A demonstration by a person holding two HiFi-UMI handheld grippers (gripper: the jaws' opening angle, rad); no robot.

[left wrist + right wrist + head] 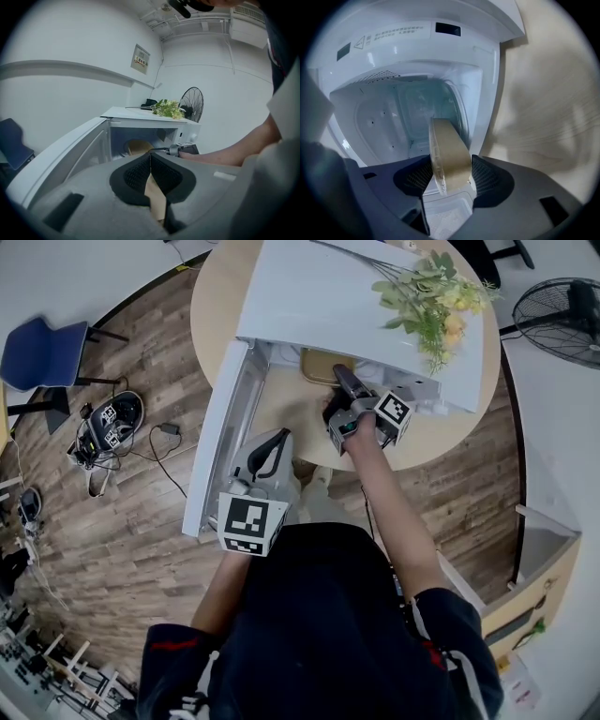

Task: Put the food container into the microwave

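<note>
A white microwave (356, 306) stands on a round wooden table (441, 442), its door (220, 442) swung open to the left. My right gripper (342, 385) is at the mouth of the cavity, shut on a tan food container (323, 367). In the right gripper view the container (450, 154) is gripped at its rim between the pads of that gripper (449, 176), with the white cavity (393, 122) right ahead. My left gripper (272, 451) hovers lower, beside the open door; in its own view the left gripper (150, 157) has its jaws together and holds nothing.
A bunch of yellow-green flowers (427, 292) lies on top of the microwave. A floor fan (562, 315) stands at the right, a blue chair (42, 352) and cables on the wooden floor at the left. A person's arm (234, 152) reaches towards the microwave.
</note>
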